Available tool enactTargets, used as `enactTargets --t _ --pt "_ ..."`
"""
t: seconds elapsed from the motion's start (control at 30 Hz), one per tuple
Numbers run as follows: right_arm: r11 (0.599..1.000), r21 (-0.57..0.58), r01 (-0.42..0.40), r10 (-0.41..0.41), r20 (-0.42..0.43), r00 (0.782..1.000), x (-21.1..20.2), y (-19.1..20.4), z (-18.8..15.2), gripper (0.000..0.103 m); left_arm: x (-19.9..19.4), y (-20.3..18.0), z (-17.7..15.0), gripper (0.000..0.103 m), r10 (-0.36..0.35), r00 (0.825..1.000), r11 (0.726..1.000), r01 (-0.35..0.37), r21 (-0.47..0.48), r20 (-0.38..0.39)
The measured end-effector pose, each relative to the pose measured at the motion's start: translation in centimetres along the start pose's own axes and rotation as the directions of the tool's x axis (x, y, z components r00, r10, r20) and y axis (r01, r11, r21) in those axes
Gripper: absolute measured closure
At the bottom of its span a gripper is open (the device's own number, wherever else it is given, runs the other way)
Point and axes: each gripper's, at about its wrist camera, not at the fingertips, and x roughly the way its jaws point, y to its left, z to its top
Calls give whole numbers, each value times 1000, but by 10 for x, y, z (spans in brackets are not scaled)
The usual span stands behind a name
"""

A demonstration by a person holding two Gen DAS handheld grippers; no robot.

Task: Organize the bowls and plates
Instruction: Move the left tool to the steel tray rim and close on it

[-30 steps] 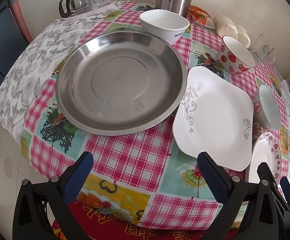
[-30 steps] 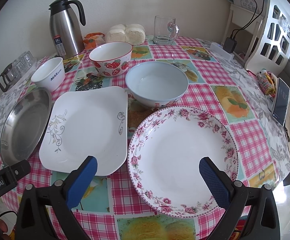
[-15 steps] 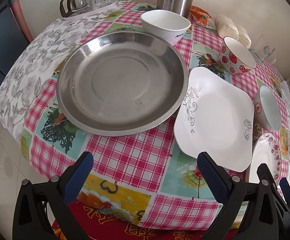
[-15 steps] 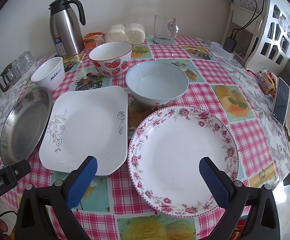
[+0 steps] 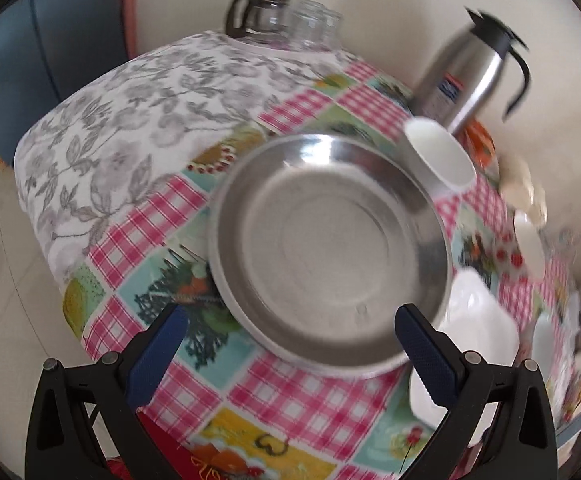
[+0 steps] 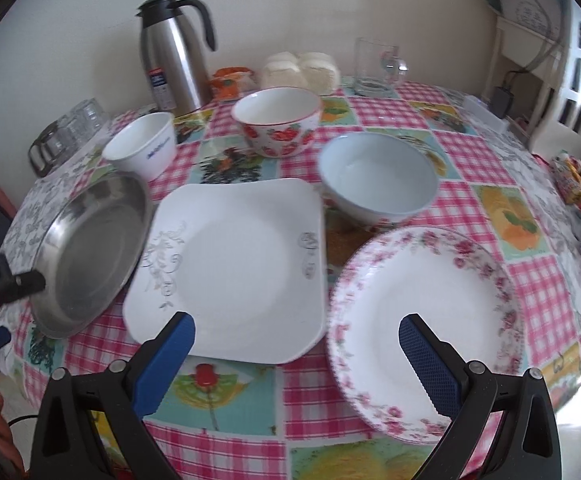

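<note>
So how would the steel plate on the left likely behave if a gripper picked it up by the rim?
The steel plate looks thin and rigid, so probably light for its width and unlikely to flex or chip. Its polished, sloping rim may slip between the fingers. Being wide and gripped at one edge, it would likely droop away from the left gripper, which is open beside it.

Table, patchwork tablecloth (image 6: 374, 120) | steel pan (image 6: 90, 252) far left | square plate (image 6: 234, 268) ahead-left | floral plate (image 6: 422, 320) ahead-right | three bowls (image 6: 376, 192), thermos (image 6: 172, 68) beyond
</note>
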Motion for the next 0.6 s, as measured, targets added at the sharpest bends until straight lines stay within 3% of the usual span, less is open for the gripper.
enactTargets --t 0.1,0.2,0.3,0.37,0.5,0.6 --pt "999 -23 -44 45 25 999 1 15 2 0 -2 22 15 0 -39 998 996 43 -83 52" --pt "996 -57 -71 74 60 995 0 29 4 0 -3 38 26 0 -13 996 992 24 -120 91" --pt "991 -82 -103 109 67 992 3 41 6 0 2 52 36 0 56 996 990 -47 -135 64" --pt "986 -85 -141 146 64 987 6 48 7 0 10 69 41 0 141 990 972 -134 -195 17" --pt "978 -147 -145 158 81 984 7 64 9 0 19 95 45 0 162 987 949 -160 -272 -15" --pt "974 -170 -150 166 84 982 10 73 11 0 25 98 45 0 150 988 950 -153 -274 -31"
